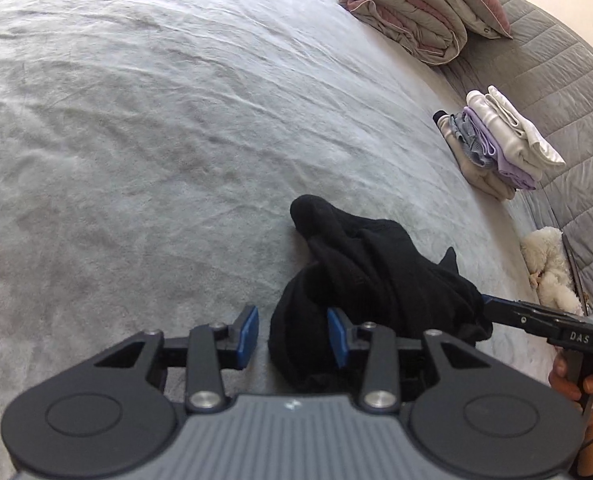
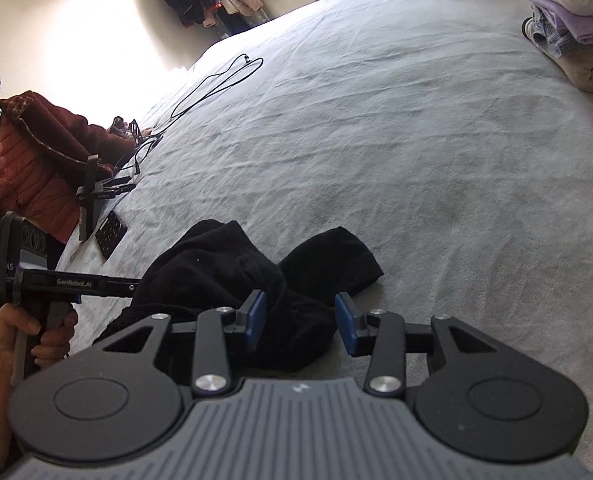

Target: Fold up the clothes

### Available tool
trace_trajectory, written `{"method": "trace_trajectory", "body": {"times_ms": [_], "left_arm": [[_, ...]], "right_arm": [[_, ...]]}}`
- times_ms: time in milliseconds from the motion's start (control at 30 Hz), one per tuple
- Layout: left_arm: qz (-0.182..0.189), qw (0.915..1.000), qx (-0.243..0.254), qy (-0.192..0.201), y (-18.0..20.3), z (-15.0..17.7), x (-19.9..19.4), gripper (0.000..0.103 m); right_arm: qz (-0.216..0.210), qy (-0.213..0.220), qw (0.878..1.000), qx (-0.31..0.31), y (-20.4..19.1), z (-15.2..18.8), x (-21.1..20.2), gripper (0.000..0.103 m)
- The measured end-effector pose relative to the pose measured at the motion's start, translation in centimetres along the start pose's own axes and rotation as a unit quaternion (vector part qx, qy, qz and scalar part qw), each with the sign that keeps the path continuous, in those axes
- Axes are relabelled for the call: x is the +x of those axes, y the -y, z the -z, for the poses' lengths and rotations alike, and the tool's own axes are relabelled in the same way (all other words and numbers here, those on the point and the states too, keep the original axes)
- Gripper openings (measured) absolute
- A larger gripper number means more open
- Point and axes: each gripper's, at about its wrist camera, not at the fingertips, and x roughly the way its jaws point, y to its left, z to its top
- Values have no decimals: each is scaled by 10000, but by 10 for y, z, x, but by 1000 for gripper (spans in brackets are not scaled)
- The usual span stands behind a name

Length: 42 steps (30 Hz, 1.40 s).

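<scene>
Both jaws apart now, left gripper (image 1: 293,336) and right gripper (image 2: 300,322) hovering over the crumpled black garment (image 1: 368,276) (nothing pinched) near the bed's (image 1: 136,120) edge.

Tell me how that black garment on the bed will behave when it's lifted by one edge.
The black garment lies crumpled in soft folds, so it will probably droop and unfold rather than hold its shape. It looks thick and fuzzy, so the blue pads should grip it without slipping. It likely drags on the plush grey bedspread.

Right gripper (image 2: 300,322) jaws parted over black garment (image 2: 256,276) (seemingly not pinching).
</scene>
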Motion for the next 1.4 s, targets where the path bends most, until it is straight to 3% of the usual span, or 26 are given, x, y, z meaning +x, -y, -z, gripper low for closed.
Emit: {"method": "trace_trajectory", "body": {"times_ms": [167,233,300,467,800,1033,1400], "left_arm": [[-48,9999,-7,112,7,-1,9,22],[-101,9999,14,130,10,-1,14,9],[-184,9996,37,189,14,0,15,7],[-302,9974,105,639,23,-4,-1,6],[-920,9866,173,1337,21,-9,-36,6],[-1423,9761,64,1643,12,-10,-52,6],[-1583,9711,-155,1782,-2,-7,-70,6]], "right_arm": [[6,-214,9998,-13,1,3,10,43],[-63,-188,9998,-15,1,2,6,43],[-161,-121,9998,-62,0,-1,0,43],[-286,-78,9992,-268,-1,-1,-12,46],[-292,-350,9976,-520,-5,6,0,49],[-274,-454,9960,-719,-15,7,10,52],[24,-93,9956,-928,-28,2,26,53]]}}
